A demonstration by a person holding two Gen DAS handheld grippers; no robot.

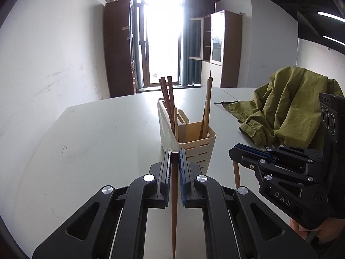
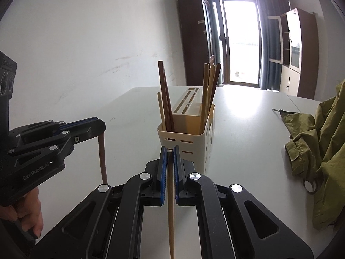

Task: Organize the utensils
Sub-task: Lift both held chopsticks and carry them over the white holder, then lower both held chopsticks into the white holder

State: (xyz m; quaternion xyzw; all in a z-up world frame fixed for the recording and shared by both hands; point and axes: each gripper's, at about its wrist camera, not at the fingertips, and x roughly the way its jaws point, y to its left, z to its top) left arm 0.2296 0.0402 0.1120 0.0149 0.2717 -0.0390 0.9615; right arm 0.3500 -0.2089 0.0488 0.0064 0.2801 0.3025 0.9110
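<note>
A cream slotted utensil holder stands on the white table and holds several wooden chopsticks, dark and light. My left gripper is shut on a brown chopstick that hangs down, just in front of the holder. It also shows in the right wrist view with its chopstick. My right gripper is shut on a light wooden chopstick, close to the holder's near wall. It shows in the left wrist view with its chopstick.
An olive green jacket lies heaped on the table's right side. A small dark tool lies beside it. The white table meets a white wall on the left. Cabinets and a bright door stand behind.
</note>
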